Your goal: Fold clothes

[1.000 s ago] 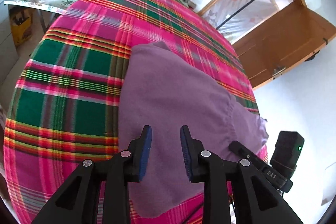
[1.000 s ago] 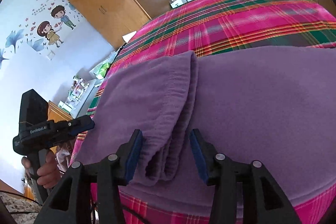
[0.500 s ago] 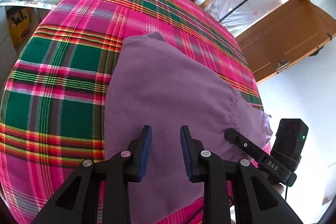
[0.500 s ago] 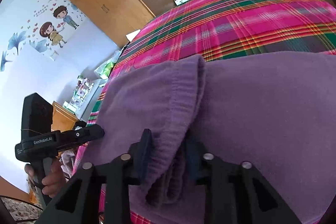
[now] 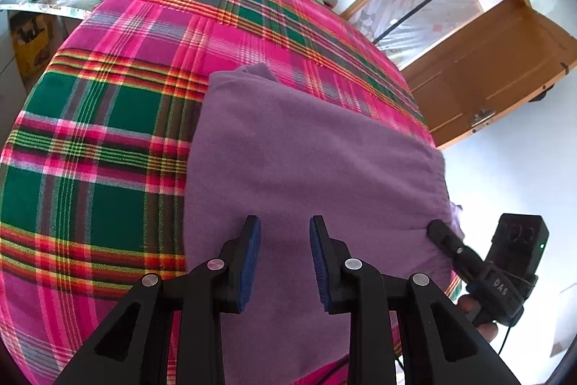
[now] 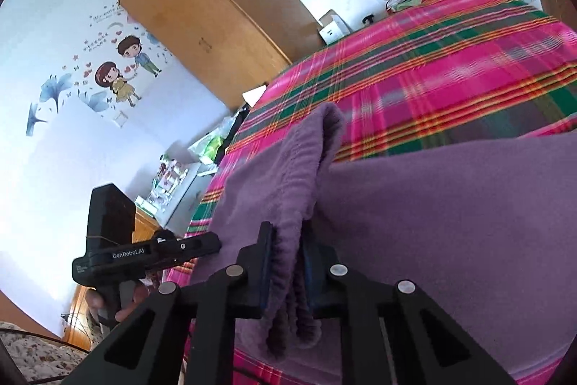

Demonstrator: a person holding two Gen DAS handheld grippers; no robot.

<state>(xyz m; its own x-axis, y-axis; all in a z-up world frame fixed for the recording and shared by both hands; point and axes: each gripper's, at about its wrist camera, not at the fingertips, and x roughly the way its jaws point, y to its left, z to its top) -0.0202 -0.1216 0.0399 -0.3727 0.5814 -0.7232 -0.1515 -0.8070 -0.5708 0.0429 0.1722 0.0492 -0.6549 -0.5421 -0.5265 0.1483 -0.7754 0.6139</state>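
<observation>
Purple fleece garment (image 6: 450,211), soft and limp, is pinched at its bunched hem by the closing right gripper (image 6: 286,262); the left gripper (image 5: 285,258) is held spread, empty.

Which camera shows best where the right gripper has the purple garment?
The right wrist view: the right gripper is closing on a bunched fold of the purple garment, pads pressing it. The left wrist view shows only that gripper's tip at the garment's edge.

Two close wrist fisheyes angled down, sharing purple garment (image 5: 306,168) on plaid bed (image 6: 432,67), apparently.
</observation>
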